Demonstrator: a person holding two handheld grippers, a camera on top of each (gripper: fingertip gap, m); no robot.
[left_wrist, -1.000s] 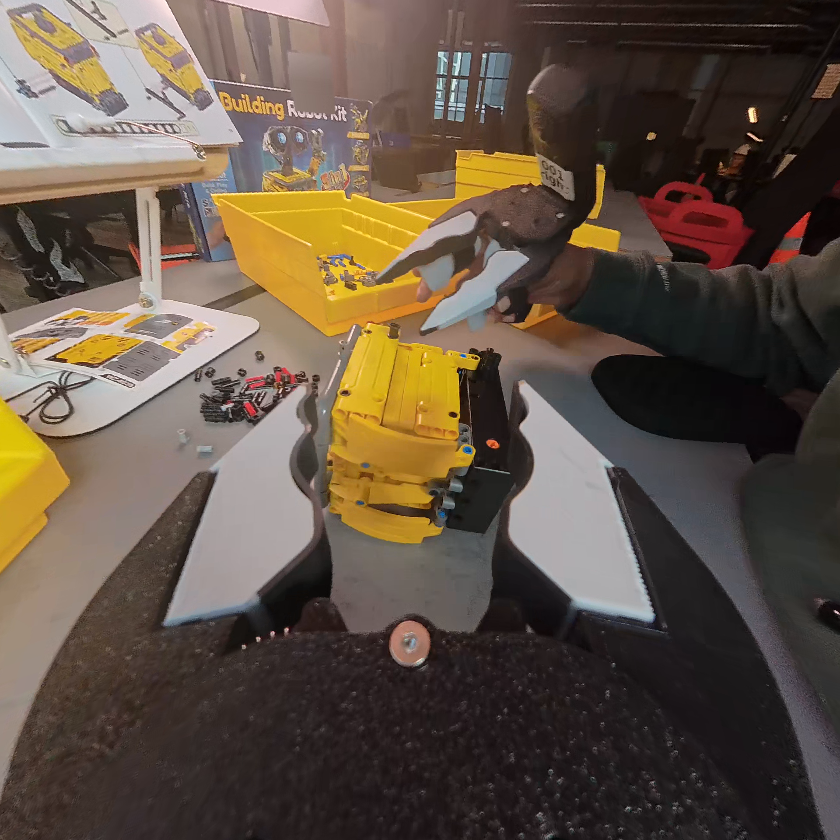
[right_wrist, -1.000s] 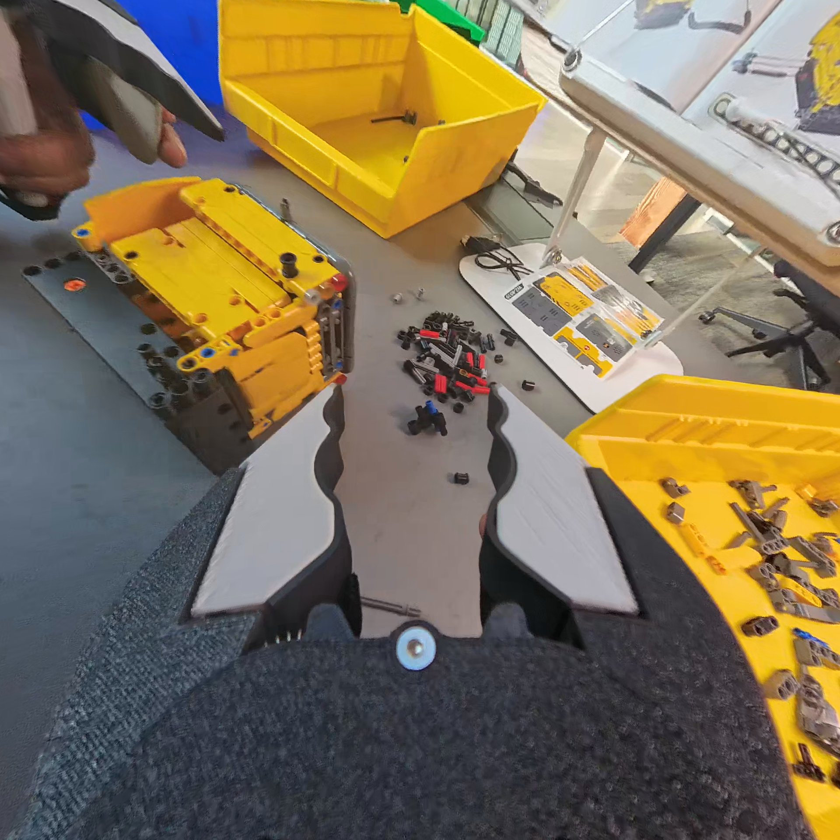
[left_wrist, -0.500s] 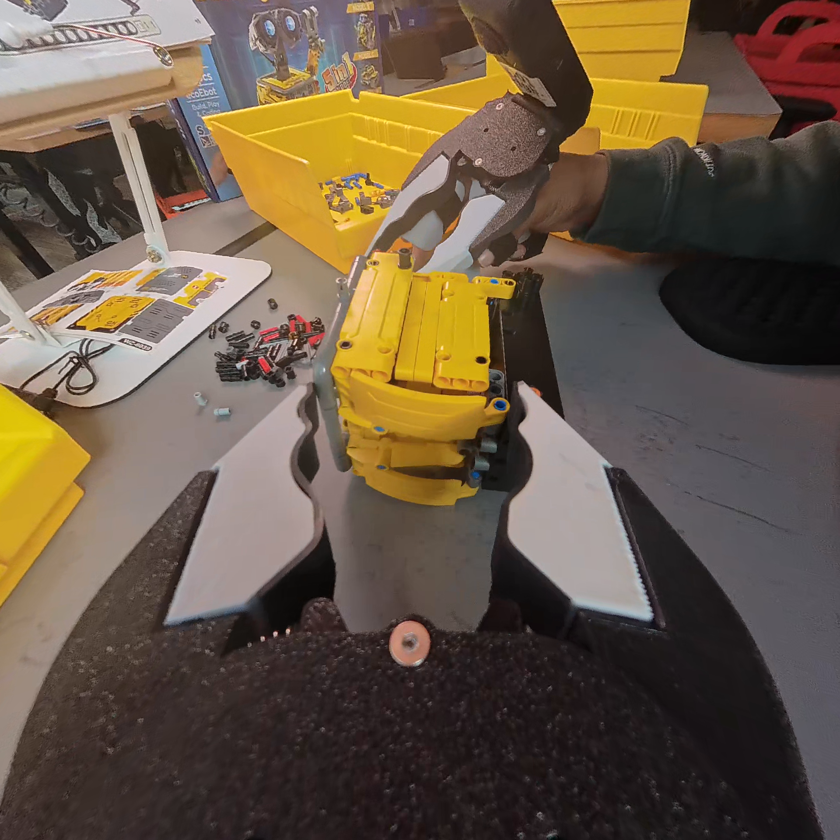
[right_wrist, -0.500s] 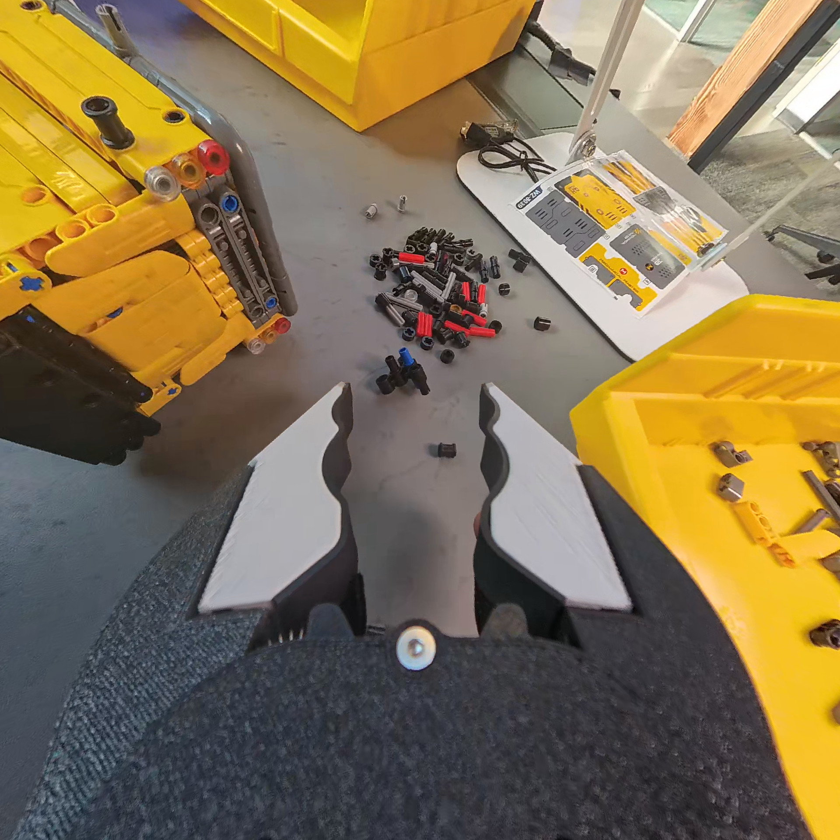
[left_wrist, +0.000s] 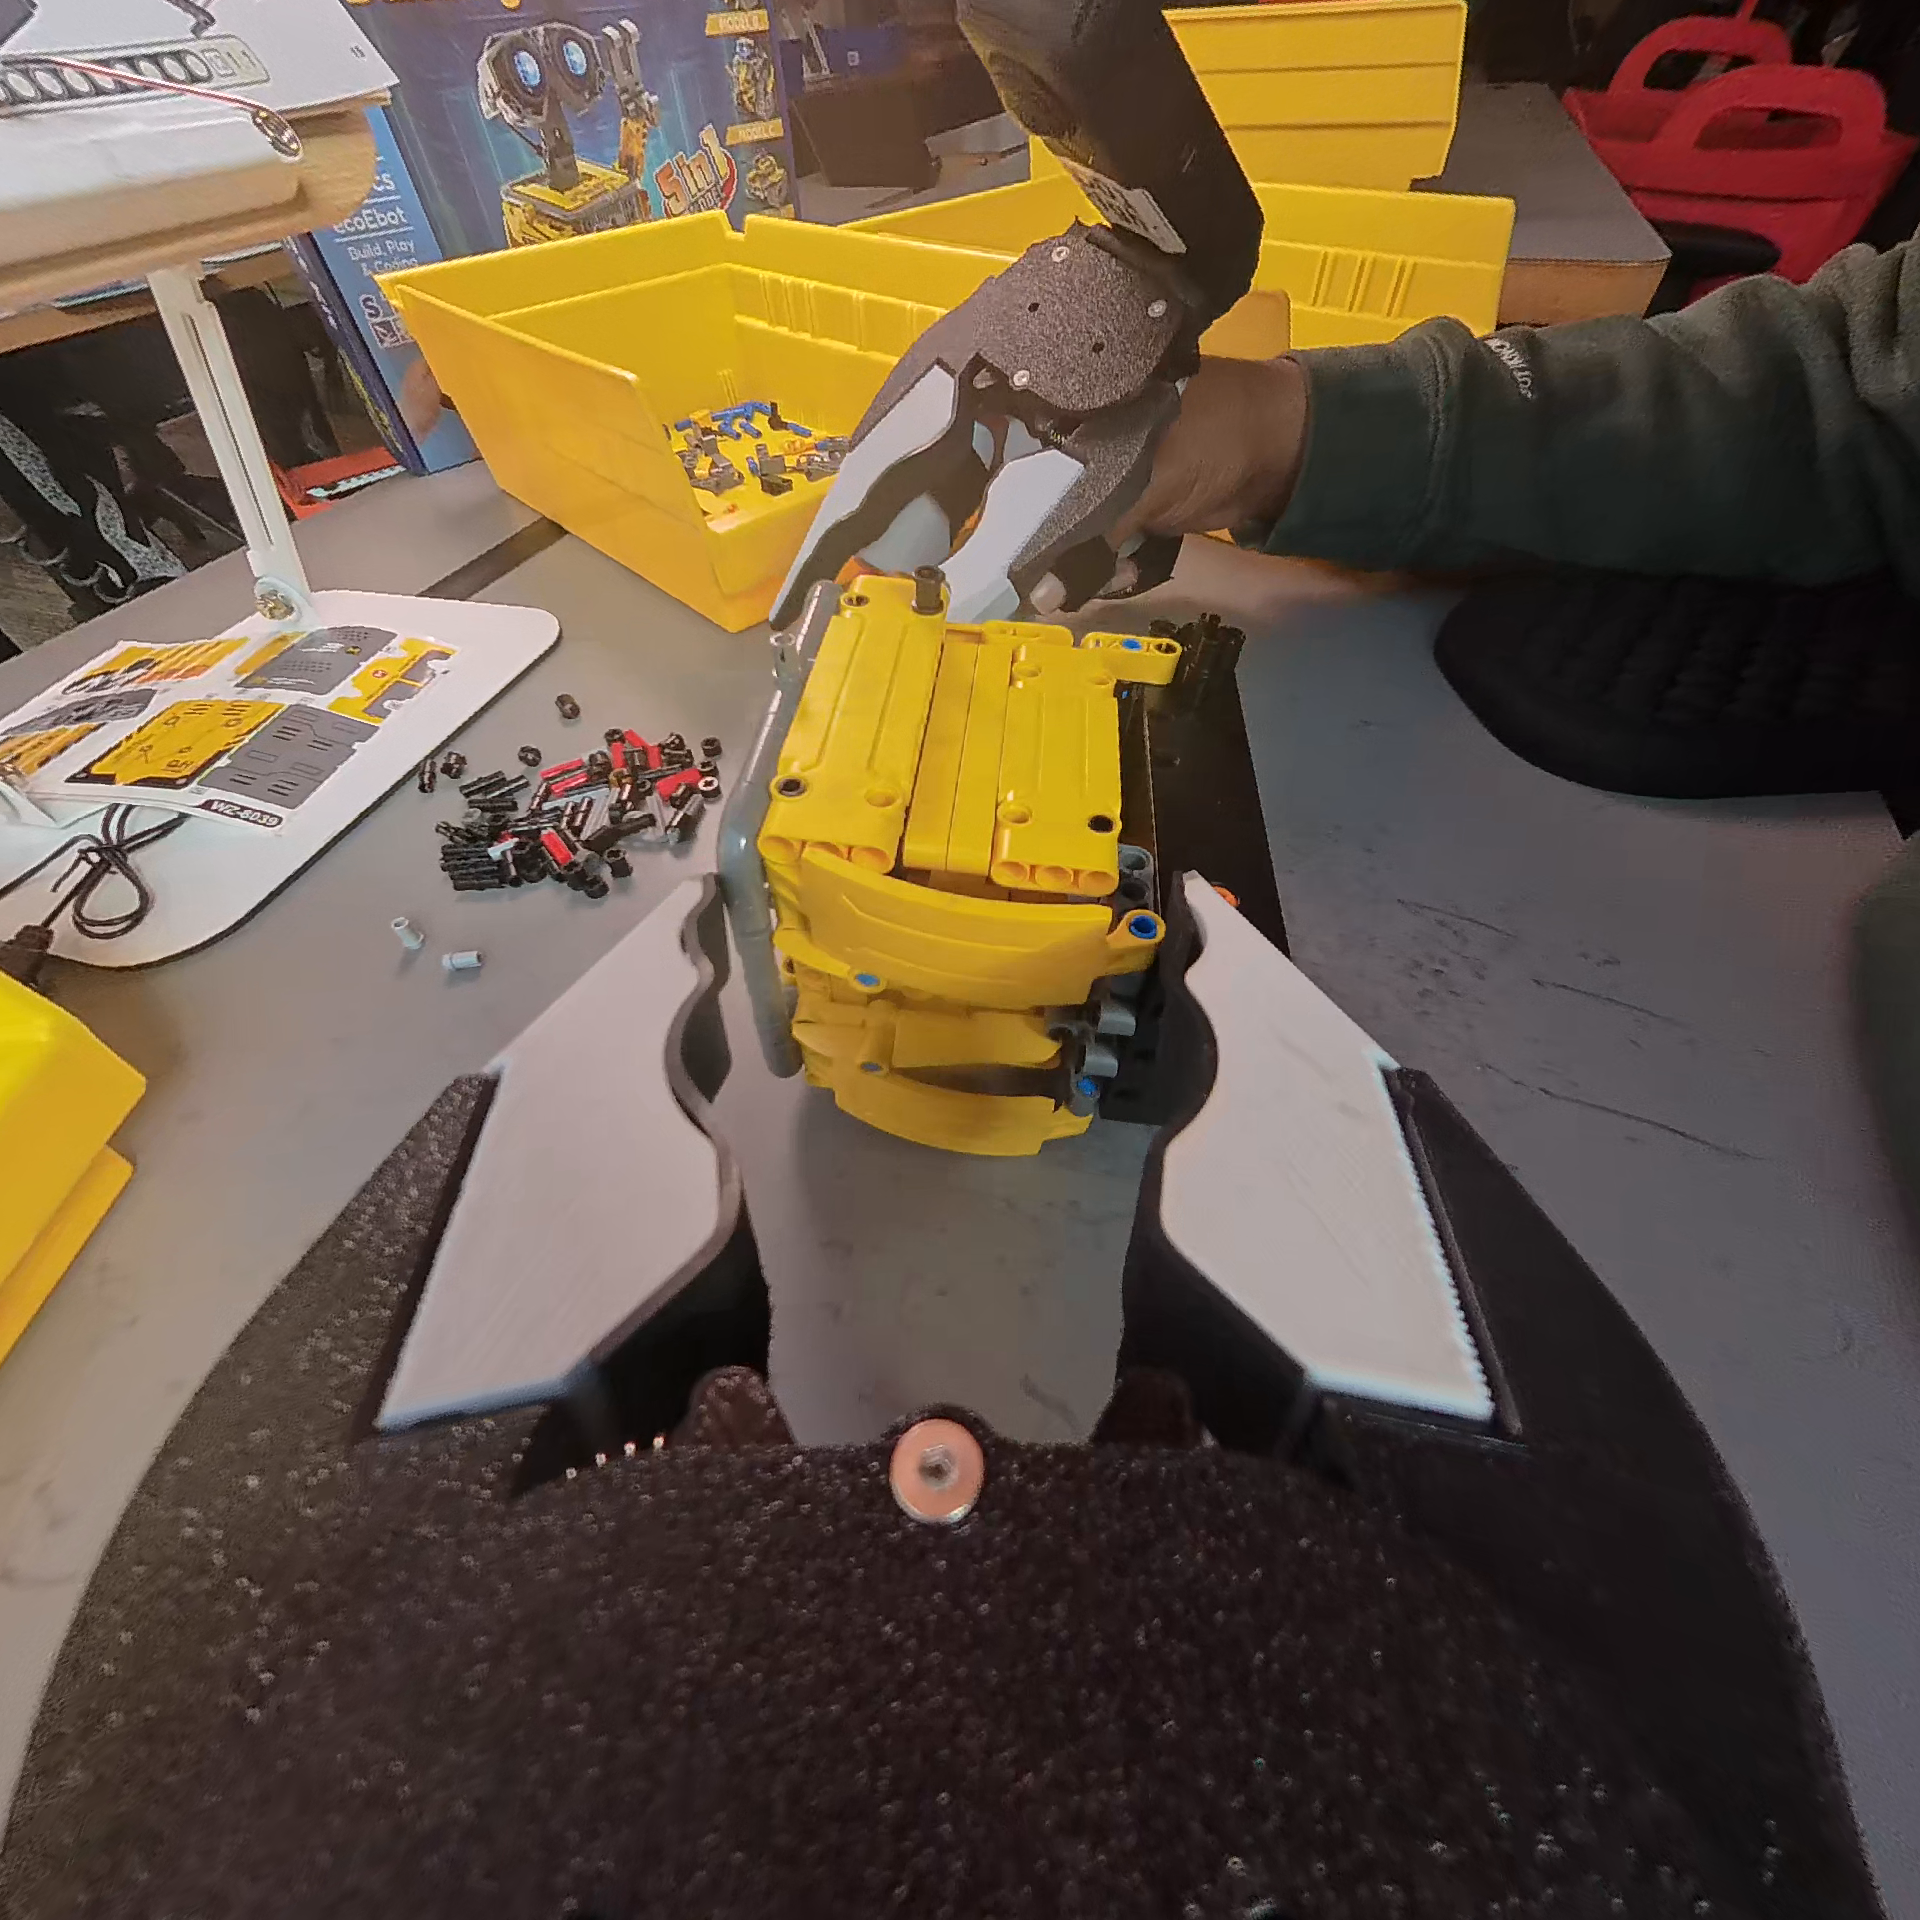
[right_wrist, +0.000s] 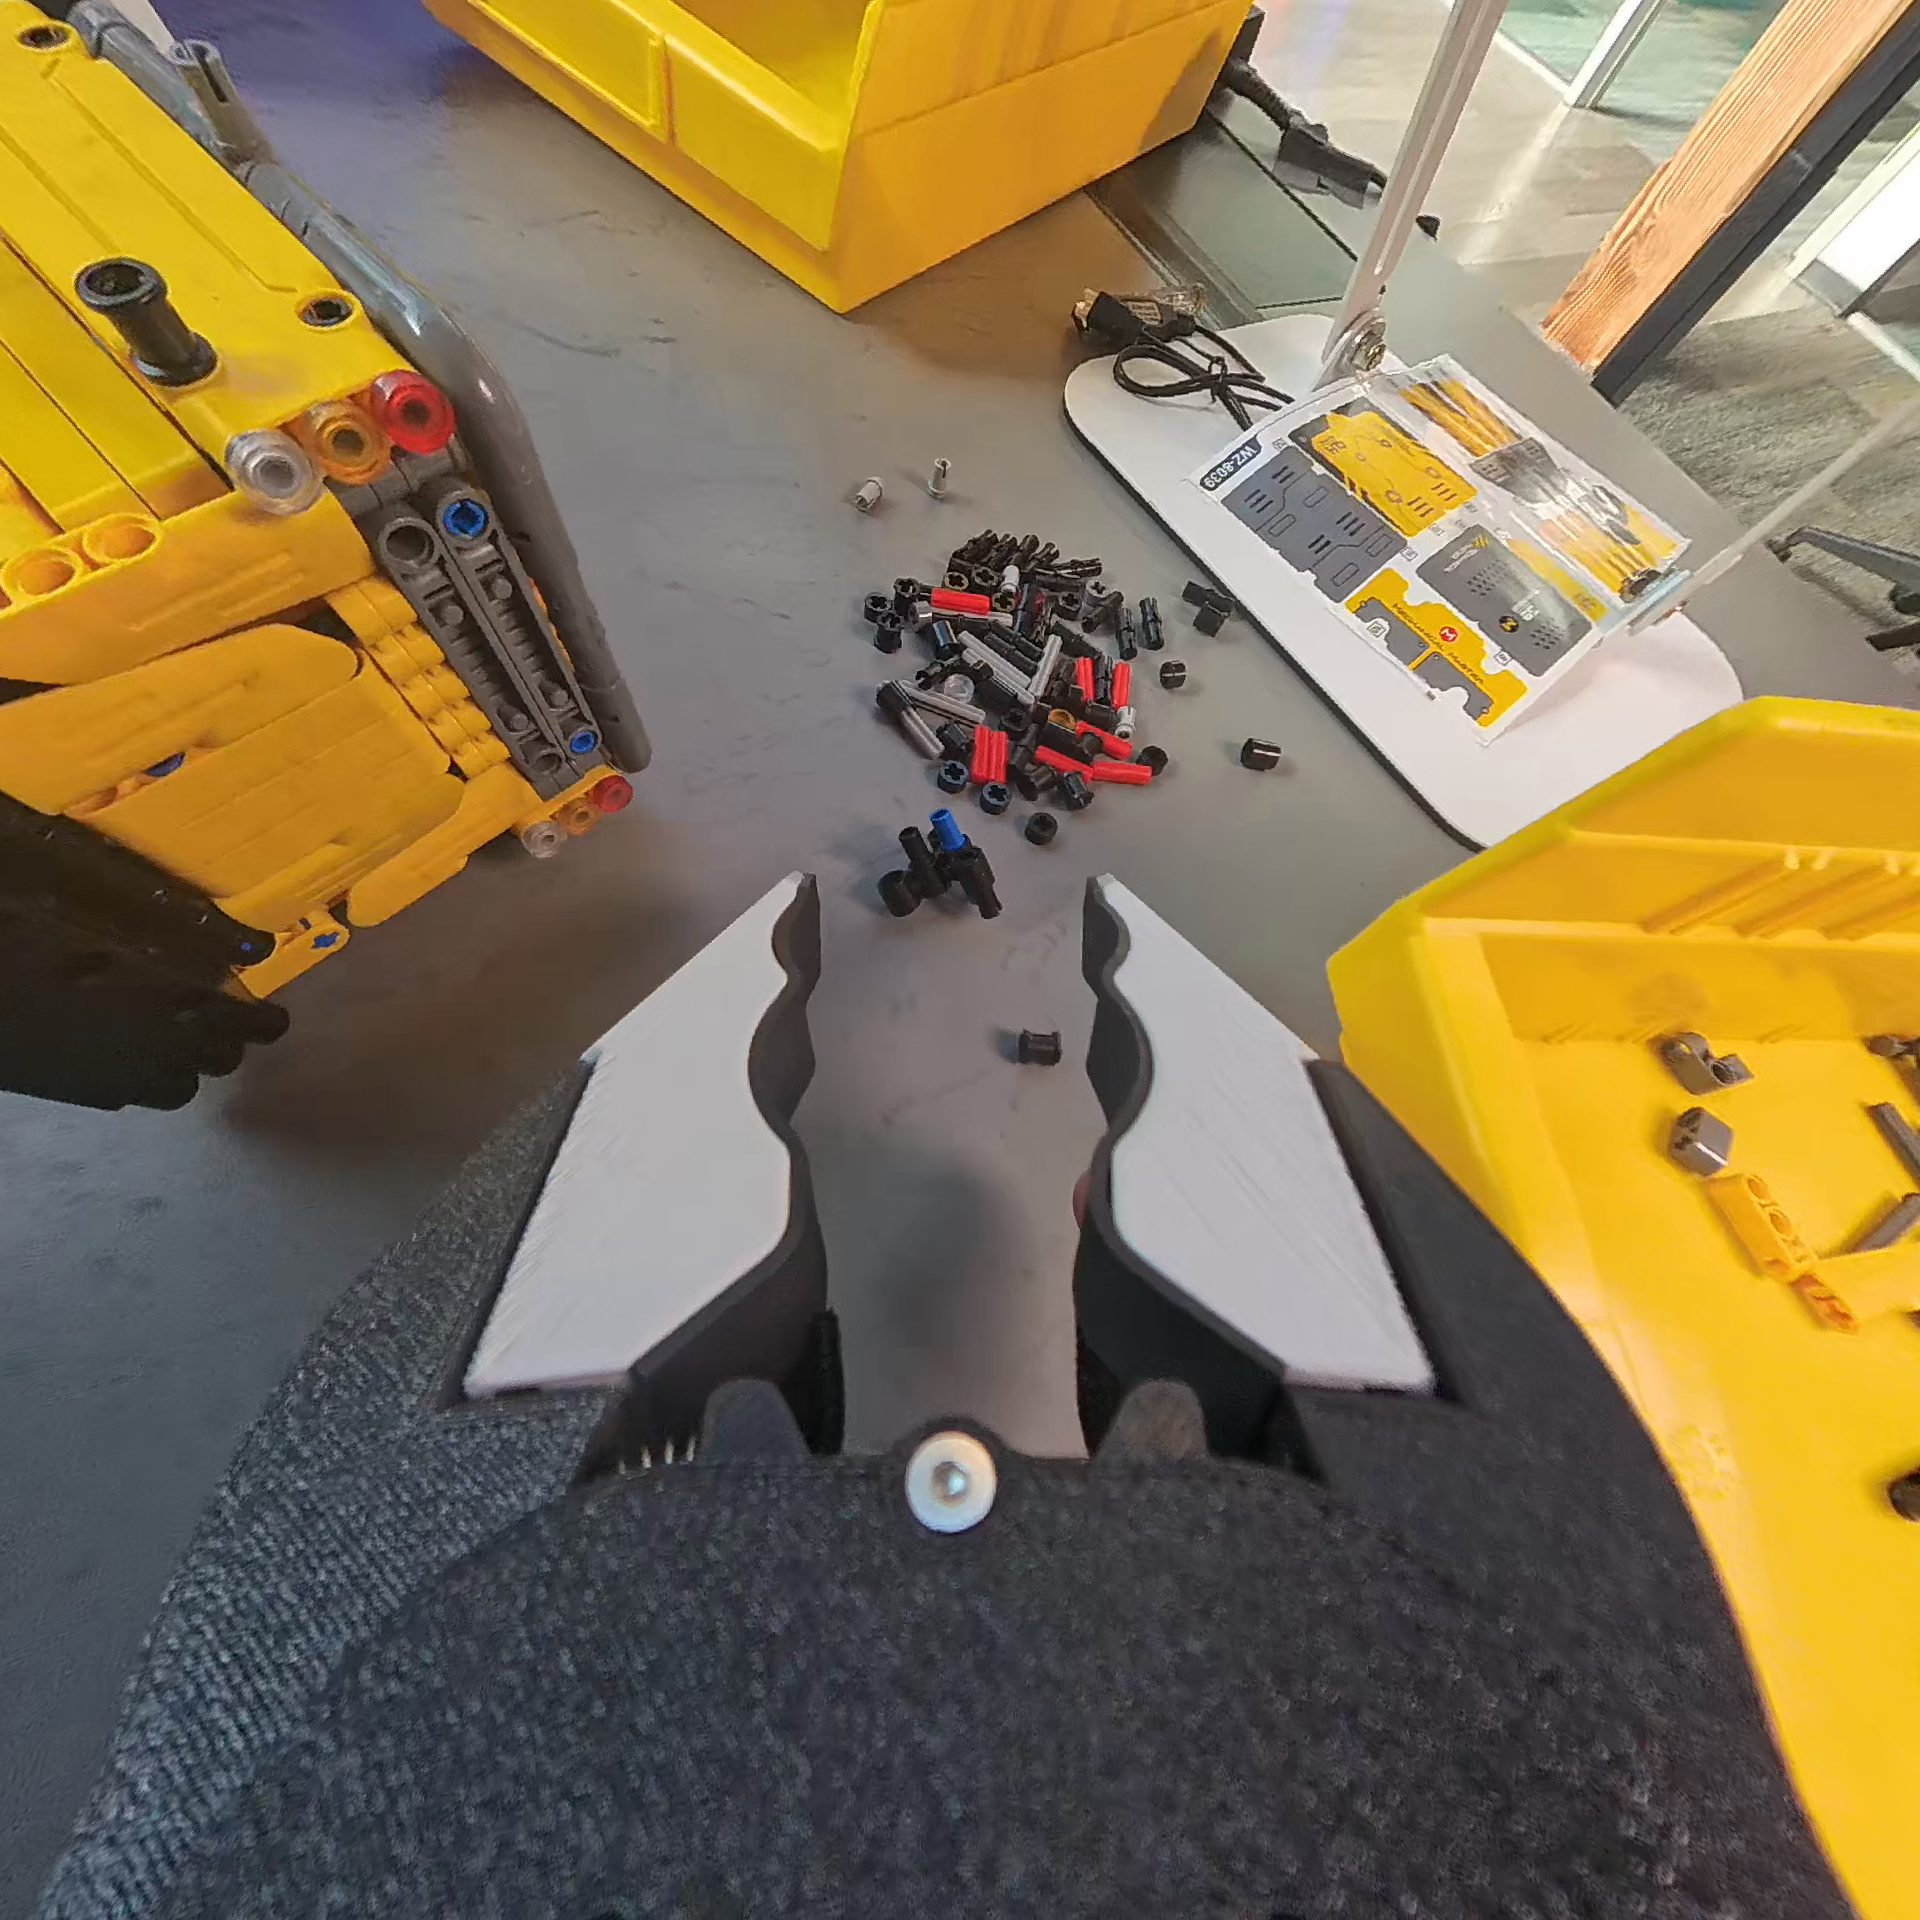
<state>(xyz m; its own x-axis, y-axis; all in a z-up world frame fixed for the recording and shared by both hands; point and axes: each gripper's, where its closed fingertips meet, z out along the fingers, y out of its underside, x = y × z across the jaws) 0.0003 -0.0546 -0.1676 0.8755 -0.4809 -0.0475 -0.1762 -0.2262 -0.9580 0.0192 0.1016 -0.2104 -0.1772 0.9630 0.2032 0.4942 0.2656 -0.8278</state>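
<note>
A yellow brick-built model (left_wrist: 945, 831) on a black base stands on the grey table, with a black pin (left_wrist: 925, 587) upright on its top. My left gripper (left_wrist: 951, 899) is open, and its fingertips flank the model's near end. My right gripper (right_wrist: 951, 883) is open and empty, low over the table. Its tips are just short of a small black-and-blue connector (right_wrist: 940, 868), and a black bush (right_wrist: 1036, 1046) lies between its fingers. A pile of black, red and grey pins (right_wrist: 1023, 675) lies beyond. The model (right_wrist: 260, 623) is to its left. In the left wrist view the right gripper (left_wrist: 914, 551) hangs behind the model's far left corner.
A yellow bin (right_wrist: 1455, 987) holding loose parts sits close on the right gripper's right, and another yellow bin (left_wrist: 582, 416) stands at the back. A white stand base (left_wrist: 343, 665) carries instruction sheets and a cable. A blue kit box (left_wrist: 582, 156) and a black pad (left_wrist: 1662, 686) are also there.
My left gripper has moved forward so its tips now flank the model. My right gripper has come down toward the table beside the pin pile, and its jaws have narrowed a little.
</note>
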